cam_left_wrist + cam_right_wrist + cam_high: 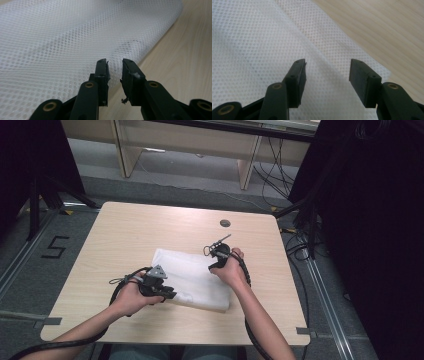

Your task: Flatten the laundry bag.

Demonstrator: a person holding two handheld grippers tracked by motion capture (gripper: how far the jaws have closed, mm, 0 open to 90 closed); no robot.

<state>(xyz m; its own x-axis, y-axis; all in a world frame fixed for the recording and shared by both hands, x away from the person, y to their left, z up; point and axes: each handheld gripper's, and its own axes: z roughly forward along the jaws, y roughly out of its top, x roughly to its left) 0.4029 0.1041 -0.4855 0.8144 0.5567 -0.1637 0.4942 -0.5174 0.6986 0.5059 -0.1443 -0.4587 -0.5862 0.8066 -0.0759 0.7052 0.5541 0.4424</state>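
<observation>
A person's left hand [131, 296] holds the left hand-held gripper [167, 293] at the near-left corner of a folded white mesh cloth [192, 277], which lies flat near the middle of the light wooden surface [125, 235], a little toward its near edge. In the left gripper view the black jaws stand a narrow gap apart at the cloth's folded edge (nothing is pinched between them). Farther on, the right hand [231, 270] holds the right hand-held gripper [327, 75] over the cloth's far-right corner, jaws wide apart above the mesh. A small dark disc [225, 223] sits near the surface's far edge.
</observation>
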